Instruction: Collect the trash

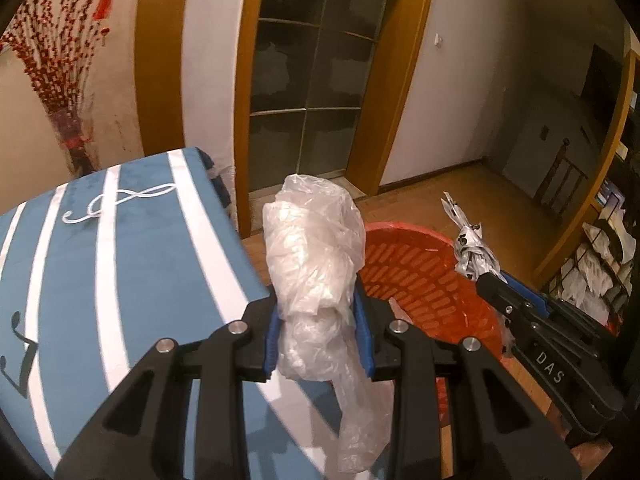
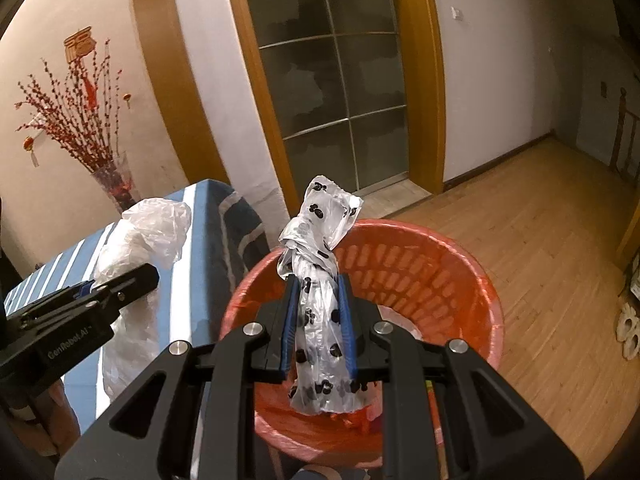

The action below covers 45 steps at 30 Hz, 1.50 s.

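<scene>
My left gripper (image 1: 320, 316) is shut on a crumpled clear plastic bag (image 1: 316, 248) and holds it above the edge of the blue striped table (image 1: 120, 264), just left of the red trash basket (image 1: 436, 280). My right gripper (image 2: 318, 316) is shut on a white plastic bag with black paw prints (image 2: 320, 272) and holds it over the open mouth of the red trash basket (image 2: 440, 276). The right gripper with its spotted bag (image 1: 472, 248) shows in the left wrist view. The left gripper and its clear bag (image 2: 140, 232) show in the right wrist view.
The basket is lined with red plastic and stands on a wooden floor (image 2: 540, 220) beside the table. A glass sliding door (image 2: 332, 80) is behind it. A vase of red branches (image 2: 80, 128) stands by the wall at the left. Shelves with items (image 1: 600, 256) are at the right.
</scene>
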Each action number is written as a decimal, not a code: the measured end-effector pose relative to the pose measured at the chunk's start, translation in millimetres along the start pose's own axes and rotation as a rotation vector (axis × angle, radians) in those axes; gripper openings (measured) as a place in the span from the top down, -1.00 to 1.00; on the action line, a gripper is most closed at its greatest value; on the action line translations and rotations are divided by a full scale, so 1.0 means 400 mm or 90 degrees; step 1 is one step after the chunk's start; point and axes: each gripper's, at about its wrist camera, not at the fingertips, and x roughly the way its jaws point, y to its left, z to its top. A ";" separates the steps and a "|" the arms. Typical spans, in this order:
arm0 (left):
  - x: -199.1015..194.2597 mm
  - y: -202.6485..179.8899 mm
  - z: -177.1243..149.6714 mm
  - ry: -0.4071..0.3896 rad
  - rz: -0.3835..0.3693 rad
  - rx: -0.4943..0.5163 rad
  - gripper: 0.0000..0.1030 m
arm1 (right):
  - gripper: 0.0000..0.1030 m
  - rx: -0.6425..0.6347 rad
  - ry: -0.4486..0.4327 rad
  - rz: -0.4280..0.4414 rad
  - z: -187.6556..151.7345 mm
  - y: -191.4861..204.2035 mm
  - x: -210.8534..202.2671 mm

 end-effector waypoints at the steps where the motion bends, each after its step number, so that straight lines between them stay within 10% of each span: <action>1: 0.009 -0.007 0.002 0.003 -0.001 0.002 0.39 | 0.63 0.000 0.000 -0.005 -0.001 -0.006 0.002; 31: 0.149 -0.132 0.004 0.053 -0.032 0.037 0.33 | 0.62 0.054 0.028 -0.015 0.000 -0.087 0.053; 45: 0.152 -0.111 -0.016 0.061 -0.014 0.032 -0.02 | 0.19 0.064 0.020 -0.024 -0.003 -0.100 0.042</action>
